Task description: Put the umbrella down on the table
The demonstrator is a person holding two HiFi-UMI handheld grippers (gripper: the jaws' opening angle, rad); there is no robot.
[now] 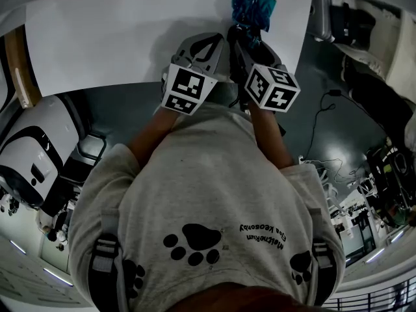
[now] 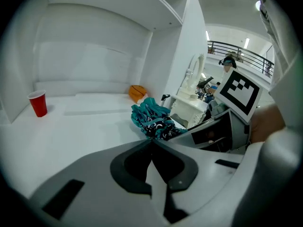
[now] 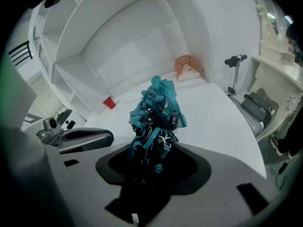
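The white worktop [image 1: 117, 38] lies in front of us, and the folded umbrella [image 3: 156, 112] hangs over its right side, not yet laid down. Our right claw [image 3: 154, 167] grips its dark lower end, and our left claw [image 2: 151, 143] sits closed and empty just beside. If we let go while the umbrella is this tilted, we think it could roll off the nearby edge.

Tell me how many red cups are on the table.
1. The red cup stands upright on the table near its back corner, beside the white wall, well apart from the umbrella. Others may be hidden from view.
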